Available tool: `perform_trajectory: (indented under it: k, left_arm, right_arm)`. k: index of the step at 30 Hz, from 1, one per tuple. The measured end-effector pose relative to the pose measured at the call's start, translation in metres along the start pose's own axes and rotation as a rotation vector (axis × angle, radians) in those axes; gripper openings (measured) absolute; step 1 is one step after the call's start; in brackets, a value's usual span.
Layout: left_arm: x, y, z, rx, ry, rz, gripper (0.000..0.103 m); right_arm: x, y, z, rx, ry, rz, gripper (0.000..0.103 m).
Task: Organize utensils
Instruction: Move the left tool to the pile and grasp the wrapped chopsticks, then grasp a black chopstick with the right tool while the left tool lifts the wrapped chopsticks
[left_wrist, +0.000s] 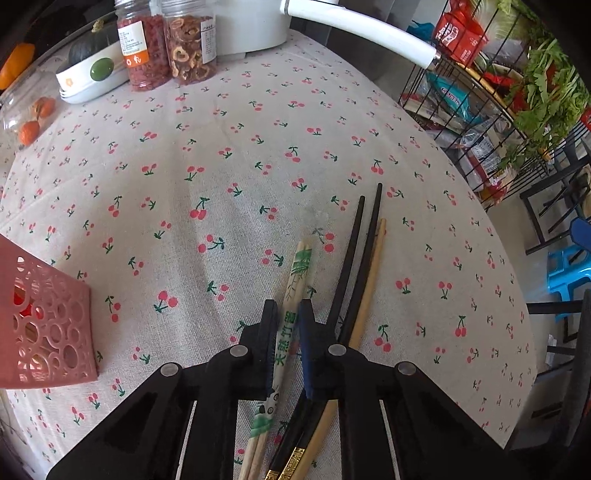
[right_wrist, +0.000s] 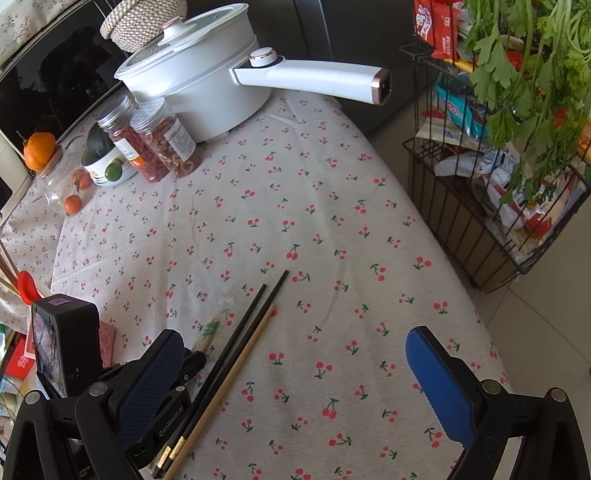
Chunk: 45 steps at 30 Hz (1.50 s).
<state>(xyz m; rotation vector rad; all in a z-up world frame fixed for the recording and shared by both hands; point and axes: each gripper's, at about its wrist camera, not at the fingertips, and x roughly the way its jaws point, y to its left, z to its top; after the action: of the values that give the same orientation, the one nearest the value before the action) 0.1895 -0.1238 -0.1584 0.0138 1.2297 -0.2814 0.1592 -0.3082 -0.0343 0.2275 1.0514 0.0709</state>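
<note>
My left gripper (left_wrist: 289, 325) hangs low over the near part of a table in a cherry-print tablecloth (left_wrist: 229, 155), its two blue-padded fingers drawn in close on either side of a paper-sleeved pair of bamboo chopsticks (left_wrist: 295, 288). I cannot tell whether the pads actually press the sleeve or merely flank it, nor whether the pair is off the cloth.

Just beside the sleeved pair, toward the table's right edge, lie two black chopsticks (left_wrist: 356, 258) with gold-banded butts and a single plain wooden chopstick (left_wrist: 369, 284), all three close together and roughly parallel, tips pointing toward the far edge.

At the left edge, a pink perforated utensil basket (left_wrist: 48, 325) stands upright on the cloth, well apart from the chopsticks.

My right gripper (right_wrist: 295, 380) hovers over the near right part of the table with its fingers spread wide and nothing between them; from its camera the black chopsticks (right_wrist: 240, 332) and the wooden one (right_wrist: 236, 376) lie beside its left finger (right_wrist: 147, 384).

Along the far edge stand a white electric pot (right_wrist: 192, 81) whose long handle juts past the table's right edge, two clear jars of dried fruit (right_wrist: 155, 144) and a white tin (right_wrist: 107, 170). A black wire rack (right_wrist: 480, 206) of packets and leafy greens stands on the floor off the right edge.
</note>
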Motion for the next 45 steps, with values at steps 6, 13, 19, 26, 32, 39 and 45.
perform_trajectory:
  k: [6, 13, 19, 26, 32, 39, 45]
  left_arm:
    - [-0.038, 0.002, -0.014, 0.022, -0.056, -0.022, 0.009]
    - [-0.106, 0.011, -0.04, 0.06, -0.162, -0.059, 0.009]
    - [-0.147, 0.039, -0.07, 0.035, -0.272, -0.082, 0.009]
    - [-0.174, 0.077, -0.09, -0.014, -0.316, -0.117, 0.009]
    - [-0.185, 0.097, -0.1, -0.046, -0.318, -0.148, 0.009]
    - [-0.193, 0.114, -0.103, -0.074, -0.333, -0.157, 0.009]
    - [-0.193, 0.119, -0.102, -0.087, -0.334, -0.153, 0.008]
  right_arm:
    - [0.01, 0.003, 0.0, 0.007, 0.029, -0.016, 0.1]
    - [0.027, 0.018, 0.0, 0.003, 0.058, 0.019, 0.1]
    - [0.057, 0.033, -0.003, 0.018, 0.129, 0.146, 0.074]
    - [0.1, 0.05, -0.009, 0.005, 0.214, 0.145, 0.025]
    - [0.124, 0.058, -0.008, 0.017, 0.261, 0.088, 0.023]
    - [0.14, 0.082, -0.011, -0.092, 0.293, -0.097, 0.017]
    - [0.144, 0.111, -0.019, -0.188, 0.269, -0.17, 0.014]
